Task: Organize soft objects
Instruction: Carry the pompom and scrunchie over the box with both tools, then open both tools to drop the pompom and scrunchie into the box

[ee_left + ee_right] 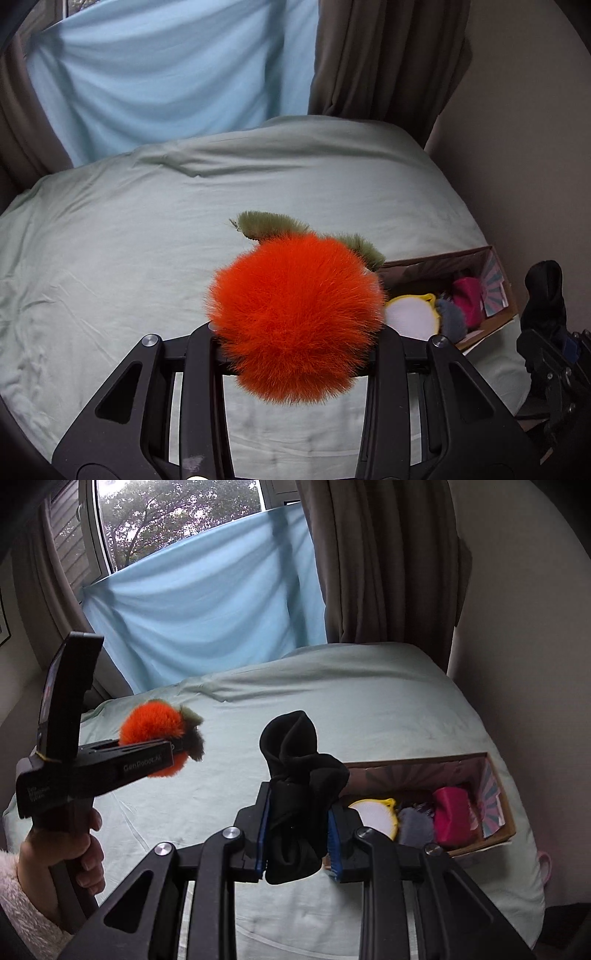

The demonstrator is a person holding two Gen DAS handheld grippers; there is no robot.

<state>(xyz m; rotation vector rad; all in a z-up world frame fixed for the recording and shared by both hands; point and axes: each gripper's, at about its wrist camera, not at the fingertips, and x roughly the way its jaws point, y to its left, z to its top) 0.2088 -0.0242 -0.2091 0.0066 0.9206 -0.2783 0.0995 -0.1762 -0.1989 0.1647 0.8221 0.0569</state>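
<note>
My left gripper (pixel 295 343) is shut on a fluffy orange plush (pixel 295 317) with green leaves, held above the bed; it also shows in the right wrist view (pixel 153 725). My right gripper (pixel 297 834) is shut on a black sock bundle (pixel 295 775), held above the bed next to the cardboard box (pixel 498 834). The sock and right gripper also show at the right edge of the left wrist view (pixel 545 291). The box (pixel 498 321) holds a yellow-rimmed white plush (pixel 375 814), a grey fluffy item (pixel 415 827) and a pink item (pixel 454 816).
The bed has a pale green sheet (pixel 110 258). A light blue cloth (pixel 207 609) hangs over the window behind it. Brown curtains (pixel 384 561) and a wall stand at the right. A pink item (pixel 545 864) peeks past the bed's right edge.
</note>
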